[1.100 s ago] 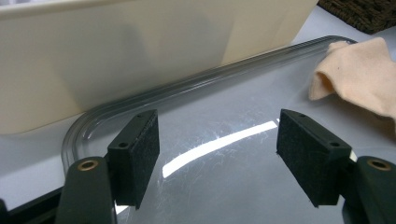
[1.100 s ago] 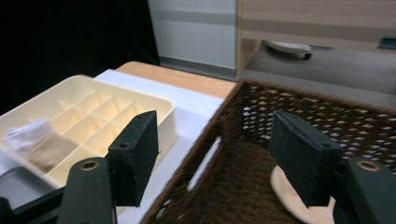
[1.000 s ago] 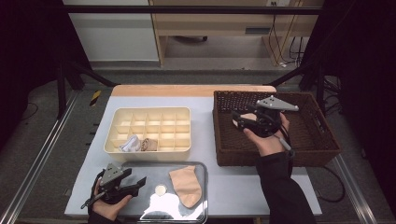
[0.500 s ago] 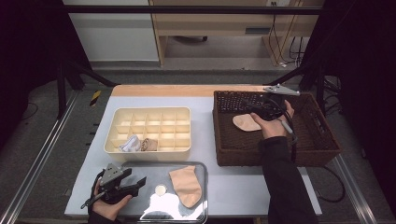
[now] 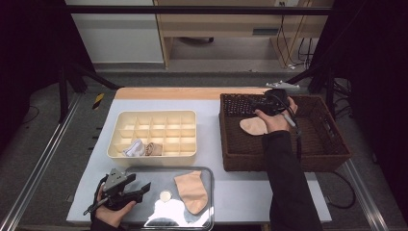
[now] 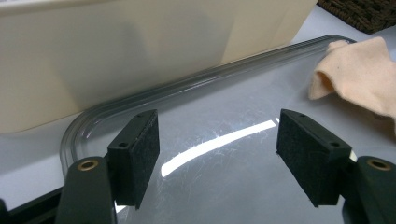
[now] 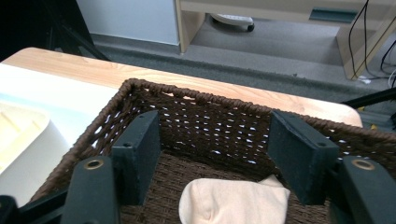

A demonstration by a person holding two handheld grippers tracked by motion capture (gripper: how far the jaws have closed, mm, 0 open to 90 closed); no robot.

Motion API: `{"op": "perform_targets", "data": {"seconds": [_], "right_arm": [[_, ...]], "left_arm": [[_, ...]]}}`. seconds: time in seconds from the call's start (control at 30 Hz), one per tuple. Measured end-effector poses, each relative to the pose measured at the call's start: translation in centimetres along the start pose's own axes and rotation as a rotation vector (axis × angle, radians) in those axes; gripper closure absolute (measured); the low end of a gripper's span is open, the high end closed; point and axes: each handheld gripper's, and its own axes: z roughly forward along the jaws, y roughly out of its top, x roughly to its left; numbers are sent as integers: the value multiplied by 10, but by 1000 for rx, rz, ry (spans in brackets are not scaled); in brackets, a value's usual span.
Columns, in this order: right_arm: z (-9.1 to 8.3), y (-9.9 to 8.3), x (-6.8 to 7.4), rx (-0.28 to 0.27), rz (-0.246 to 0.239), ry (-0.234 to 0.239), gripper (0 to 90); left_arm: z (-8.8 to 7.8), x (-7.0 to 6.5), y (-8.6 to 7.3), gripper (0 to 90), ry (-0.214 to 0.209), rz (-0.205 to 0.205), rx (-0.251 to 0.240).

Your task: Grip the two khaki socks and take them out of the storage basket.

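Note:
A beige sock (image 5: 253,126) lies on the floor of the dark wicker basket (image 5: 332,159) at the right. My right gripper (image 5: 263,104) hovers just above its far end, aimed at the basket's back wall. In the right gripper view that gripper (image 7: 215,135) is open; its jaws have just been closing a little, and the sock (image 7: 233,203) sits low between them, untouched. My left gripper (image 5: 143,188) rests at the front left, open over the shiny tray (image 6: 140,100). A second beige sock (image 5: 192,190) lies on that tray, right of the left gripper (image 6: 217,140).
A cream divided box (image 5: 159,120) stands mid-table with a white roll (image 5: 132,148) and a tan roll (image 5: 152,148) in its front cells. A small round disc (image 5: 165,195) lies on the tray. The box's wall (image 6: 140,46) rises just behind the tray.
The right hand has moved toward the basket's far wall and slightly left, uncovering the beige sock on the basket floor. The left hand has stayed put.

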Motion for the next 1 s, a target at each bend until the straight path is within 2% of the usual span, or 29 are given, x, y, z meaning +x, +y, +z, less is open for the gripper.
{"op": "perform_targets", "data": {"seconds": [0.23, 0.5, 0.6, 0.7, 0.8, 0.93, 1.0], "right_arm": [[19, -9, -10, 67, -15, -57, 399], [31, -17, -18, 123, -24, -77, 404], [37, -22, -21, 164, -30, -84, 408], [41, -30, -24, 159, -3, -82, 439], [47, -37, -26, 198, -5, -95, 424], [50, -44, -29, 203, 1, -89, 440], [52, -50, -33, 225, 10, -95, 436]], "left_arm": [[0, 0, 0, 293, -2, 2, 2], [0, 0, 0, 293, -1, 4, 3], [0, 0, 0, 294, -3, 4, 4], [-1, 0, 0, 294, -3, 4, 3], [-1, 0, 0, 294, -2, 4, 4], [0, 0, 0, 294, -1, 4, 4], [0, 0, 0, 293, -2, 2, 4]]}}
